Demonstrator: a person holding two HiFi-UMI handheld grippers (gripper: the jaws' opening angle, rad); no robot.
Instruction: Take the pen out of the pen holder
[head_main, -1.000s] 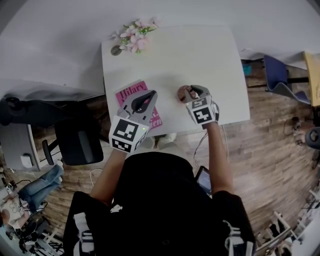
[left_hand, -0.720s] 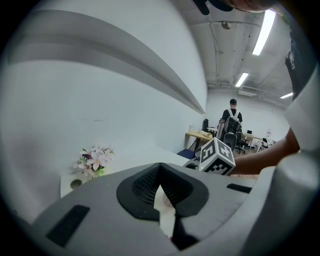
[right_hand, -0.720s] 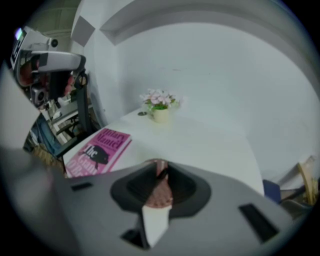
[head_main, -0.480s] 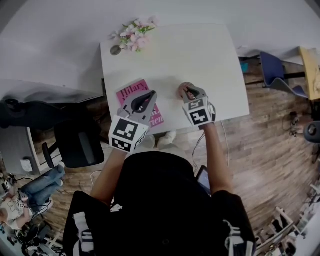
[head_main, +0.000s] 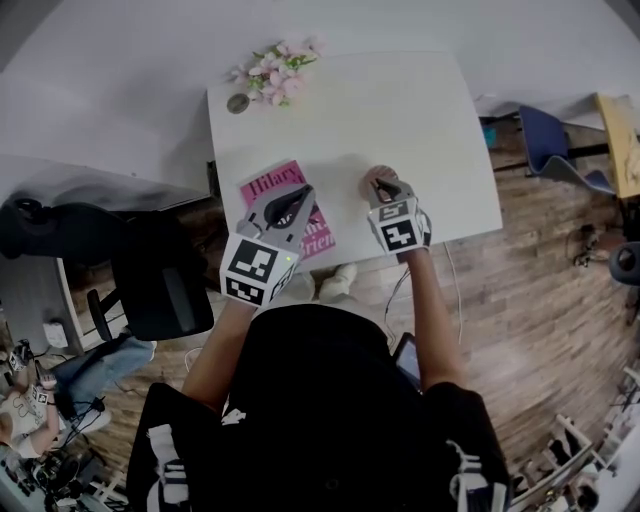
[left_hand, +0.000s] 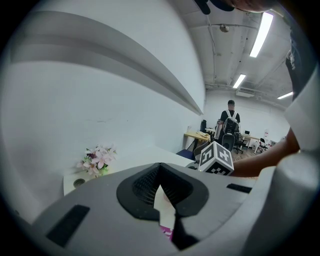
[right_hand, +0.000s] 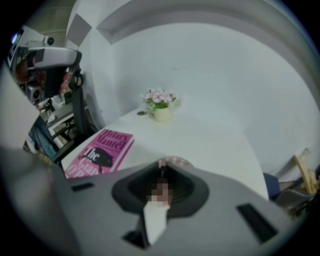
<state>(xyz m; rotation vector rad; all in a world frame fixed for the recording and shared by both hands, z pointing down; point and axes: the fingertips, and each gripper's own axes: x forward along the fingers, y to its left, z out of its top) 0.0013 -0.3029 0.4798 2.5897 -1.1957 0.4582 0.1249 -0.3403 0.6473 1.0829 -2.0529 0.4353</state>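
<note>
A round pinkish pen holder (head_main: 369, 177) stands near the front of the white table (head_main: 400, 110). My right gripper (head_main: 383, 186) hangs right over it, pointing steeply down. In the right gripper view the holder's rim (right_hand: 176, 161) shows just past the jaw tips, and a thin dark pen (right_hand: 162, 175) stands between them. The right gripper (right_hand: 162, 169) has just been closing and its jaws now pinch the pen. My left gripper (head_main: 302, 191) hovers over a pink book (head_main: 265, 184), its tips together with nothing between them (left_hand: 160, 167).
A pot of pink flowers (head_main: 275, 72) and a small round object (head_main: 238, 103) sit at the table's far left corner. The pink book (right_hand: 97, 152) lies left of the holder. A black office chair (head_main: 160, 285) stands left of the table. A person (left_hand: 230, 120) stands far off.
My right gripper has shifted a little left onto the pen holder and its jaws have narrowed around the pen. The left gripper has stayed over the book.
</note>
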